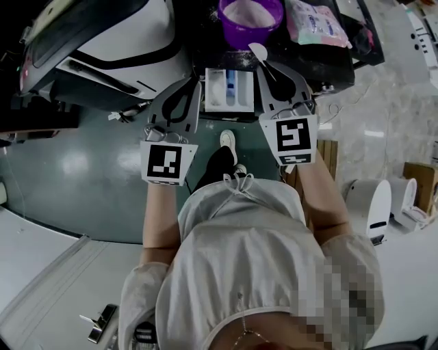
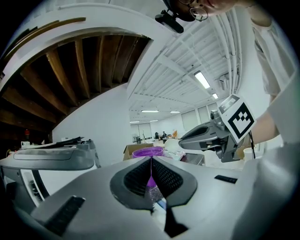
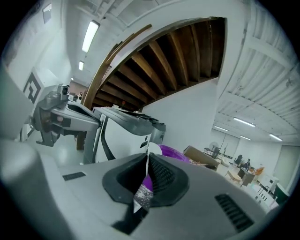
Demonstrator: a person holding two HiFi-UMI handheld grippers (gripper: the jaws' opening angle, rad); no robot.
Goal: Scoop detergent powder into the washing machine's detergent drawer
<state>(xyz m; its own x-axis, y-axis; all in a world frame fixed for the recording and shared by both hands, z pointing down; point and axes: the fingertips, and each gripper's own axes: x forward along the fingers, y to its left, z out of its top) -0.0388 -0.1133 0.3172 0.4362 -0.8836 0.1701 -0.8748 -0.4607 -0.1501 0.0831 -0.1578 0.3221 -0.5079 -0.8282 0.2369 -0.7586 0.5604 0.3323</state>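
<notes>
A purple bowl (image 1: 250, 17) of white detergent powder stands at the top of the head view. Below it the white detergent drawer (image 1: 229, 89) is pulled out of the washing machine (image 1: 102, 41). My right gripper (image 1: 264, 68) is shut on the handle of a white spoon (image 1: 259, 50), whose bowl sits between the purple bowl and the drawer's right side. In the right gripper view the spoon (image 3: 147, 157) shows edge-on between the jaws. My left gripper (image 1: 194, 83) hangs just left of the drawer, jaws shut on nothing (image 2: 151, 161).
A pink detergent bag (image 1: 315, 24) lies right of the purple bowl on the dark top. White rounded appliances (image 1: 373, 205) stand on the floor at the right. The person's shoe (image 1: 228, 142) is on the green floor below the drawer.
</notes>
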